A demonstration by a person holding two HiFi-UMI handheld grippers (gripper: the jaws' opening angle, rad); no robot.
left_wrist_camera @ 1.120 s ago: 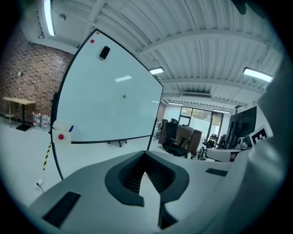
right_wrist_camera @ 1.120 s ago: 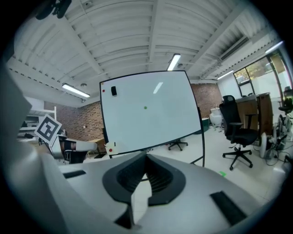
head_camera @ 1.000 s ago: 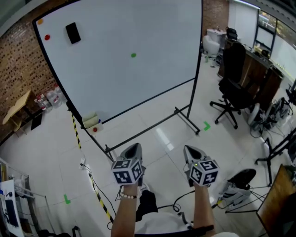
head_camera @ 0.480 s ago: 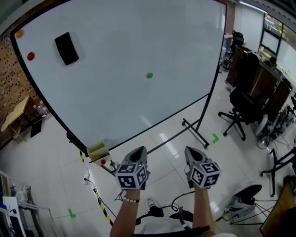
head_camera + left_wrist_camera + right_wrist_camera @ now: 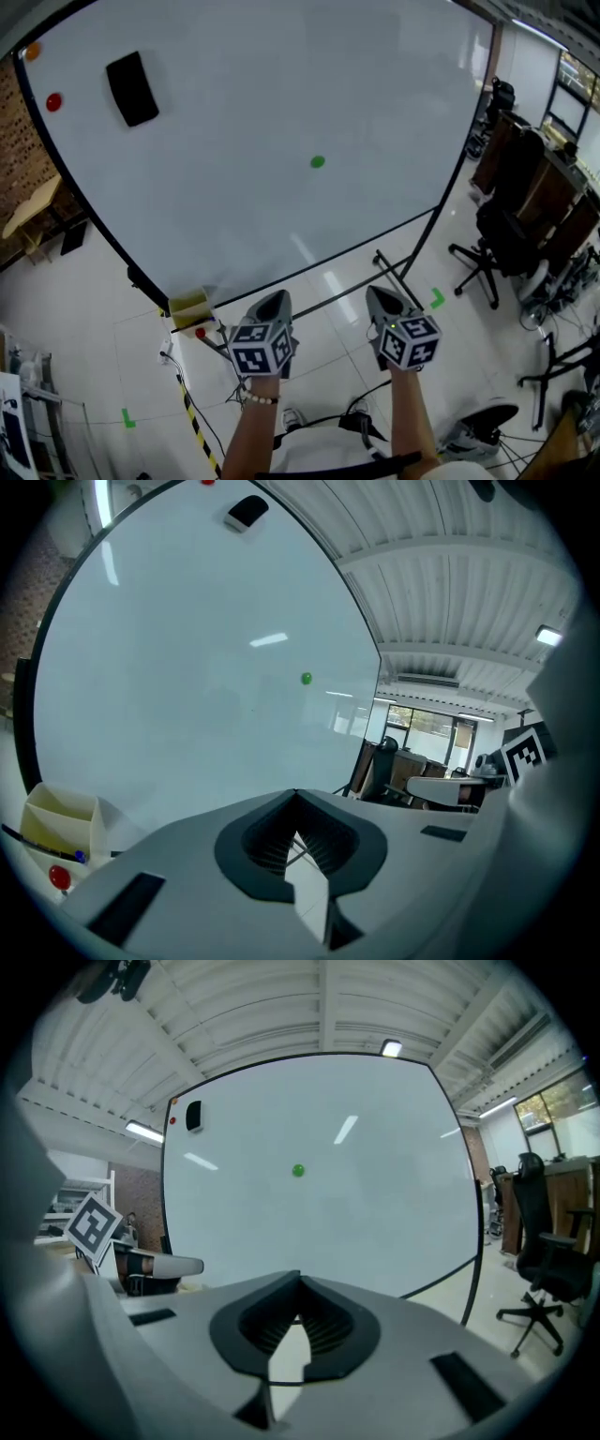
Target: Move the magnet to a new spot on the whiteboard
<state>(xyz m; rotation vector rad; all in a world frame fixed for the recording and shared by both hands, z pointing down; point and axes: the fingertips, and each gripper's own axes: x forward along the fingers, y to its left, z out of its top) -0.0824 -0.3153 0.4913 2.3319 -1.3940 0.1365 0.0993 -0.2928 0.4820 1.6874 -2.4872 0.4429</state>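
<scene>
Well ahead of the left gripper [image 5: 272, 300] and right gripper [image 5: 380, 296], both closed empty, the green magnet [image 5: 318, 161] sits on the whiteboard [image 5: 234, 216].

Bright, even indoor light in all 3 views, no hard shadows. Whiteboard [image 5: 281, 112] shows faint pale streaks in the head view and sharper lamp reflections in both gripper views. Ceiling lamp [image 5: 391, 1049] is blown out white above the board. Window [image 5: 553, 1101] at far right is overexposed. Floor [image 5: 333, 281] tiles are glossy, with a white glare patch below the board. Heavy fisheye: the board's edges bow in every view, worst near the borders. Both gripper views have a black vignette ring and smeared edges. The grey foreground close to the lens is soft; the background is reasonably sharp. Head view is slightly soft at the corners.
</scene>
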